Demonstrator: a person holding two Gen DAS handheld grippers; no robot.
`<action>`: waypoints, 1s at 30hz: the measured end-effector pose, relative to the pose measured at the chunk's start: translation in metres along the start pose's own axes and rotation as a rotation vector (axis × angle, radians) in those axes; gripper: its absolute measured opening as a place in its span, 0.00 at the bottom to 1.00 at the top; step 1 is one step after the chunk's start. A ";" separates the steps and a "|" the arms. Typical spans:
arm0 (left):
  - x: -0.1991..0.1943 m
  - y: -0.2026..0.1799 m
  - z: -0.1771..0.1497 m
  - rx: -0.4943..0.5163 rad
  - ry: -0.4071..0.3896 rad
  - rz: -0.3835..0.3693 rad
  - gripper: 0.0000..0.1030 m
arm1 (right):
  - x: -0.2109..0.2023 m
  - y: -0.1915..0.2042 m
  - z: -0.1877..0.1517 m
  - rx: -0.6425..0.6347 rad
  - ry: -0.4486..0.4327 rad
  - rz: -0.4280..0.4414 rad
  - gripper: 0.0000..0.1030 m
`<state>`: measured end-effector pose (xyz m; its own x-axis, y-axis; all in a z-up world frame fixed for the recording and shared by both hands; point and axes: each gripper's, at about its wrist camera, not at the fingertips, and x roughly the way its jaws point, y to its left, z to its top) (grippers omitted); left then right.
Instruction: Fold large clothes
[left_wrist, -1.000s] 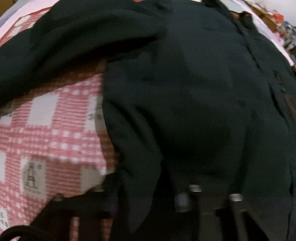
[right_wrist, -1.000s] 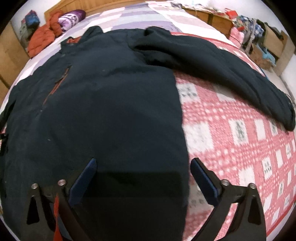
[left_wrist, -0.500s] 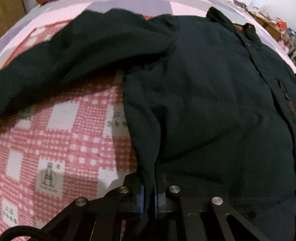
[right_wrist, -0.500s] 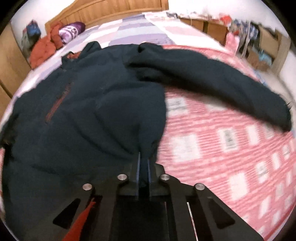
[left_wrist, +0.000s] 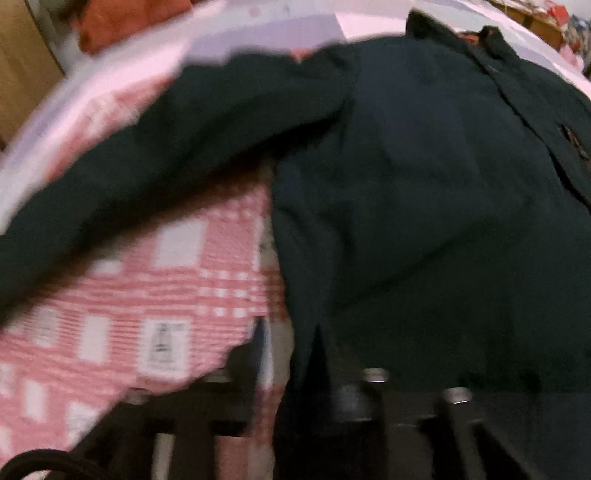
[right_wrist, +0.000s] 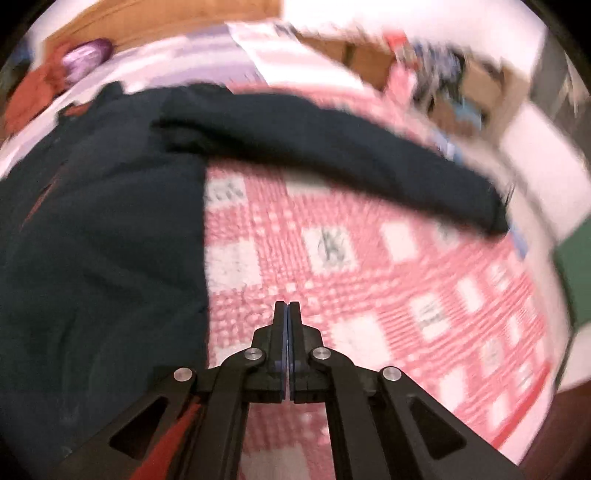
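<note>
A large dark jacket (left_wrist: 424, 221) lies spread on a pink checked bedspread (left_wrist: 147, 295), one sleeve (left_wrist: 166, 155) reaching out to the left. My left gripper (left_wrist: 303, 369) is at the jacket's lower side edge. Its jaws are opening, with the hem hanging between them and a gap showing beside the cloth. In the right wrist view the jacket (right_wrist: 103, 240) fills the left and its other sleeve (right_wrist: 332, 155) stretches right. My right gripper (right_wrist: 287, 306) is shut with nothing between its fingers. It hangs over the bedspread (right_wrist: 369, 277), just right of the jacket's edge.
An orange garment (right_wrist: 29, 92) and a purple pillow (right_wrist: 86, 57) lie at the head of the bed by the wooden headboard (right_wrist: 166, 18). Cluttered boxes and shelves (right_wrist: 461, 81) stand beyond the bed's right side.
The left jaws, shut on the hem half a second ago, have parted. The right gripper closed on the jacket's edge, then moved right and now has no cloth in it.
</note>
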<state>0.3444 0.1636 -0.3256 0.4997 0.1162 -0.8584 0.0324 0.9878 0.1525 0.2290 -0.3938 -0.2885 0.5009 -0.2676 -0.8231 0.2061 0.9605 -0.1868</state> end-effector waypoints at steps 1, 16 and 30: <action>-0.017 -0.007 -0.005 -0.003 -0.048 0.016 0.64 | -0.013 0.013 -0.003 -0.035 -0.024 0.012 0.01; -0.050 -0.041 -0.146 0.058 -0.024 -0.086 1.00 | -0.040 0.075 -0.096 -0.179 -0.002 0.233 1.00; -0.110 -0.076 -0.214 0.234 -0.088 -0.017 0.98 | -0.132 0.128 -0.195 -0.482 -0.048 0.131 1.00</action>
<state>0.1021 0.0979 -0.3476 0.5703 0.0803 -0.8175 0.2358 0.9373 0.2565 0.0257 -0.2207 -0.3085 0.5375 -0.1350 -0.8324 -0.2670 0.9091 -0.3198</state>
